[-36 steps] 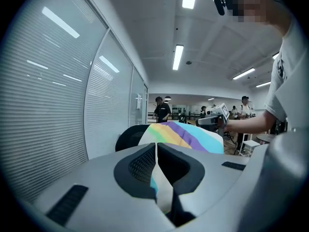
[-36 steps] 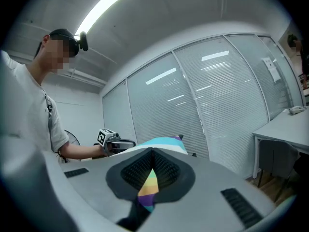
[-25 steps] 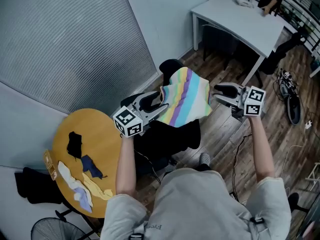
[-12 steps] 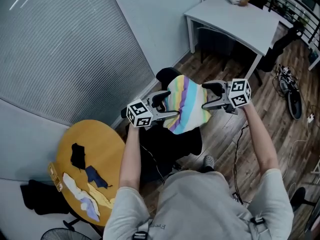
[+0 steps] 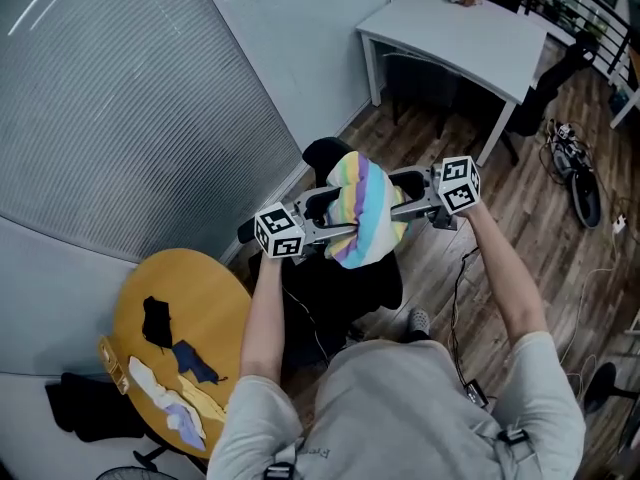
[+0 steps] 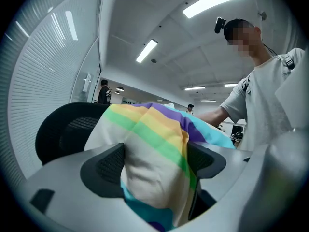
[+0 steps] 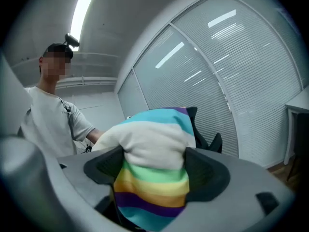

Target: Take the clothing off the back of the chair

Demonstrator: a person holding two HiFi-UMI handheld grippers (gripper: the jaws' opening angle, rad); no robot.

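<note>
Over the back of the one black chair (image 5: 335, 280), one rainbow-striped garment (image 5: 362, 208) sits bunched between two grippers. The left gripper (image 5: 338, 218) and the right gripper (image 5: 398, 196) have just been opening; both stand released, each with garment between its jaws.

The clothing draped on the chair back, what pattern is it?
Rainbow stripes: white, green, yellow, purple and turquoise bands. The clothing shows best in the right gripper view.

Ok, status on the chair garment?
Jaws just opened wide on left gripper and right gripper, striped garment between each. Garment draped on chair back. Nothing blocking.
</note>
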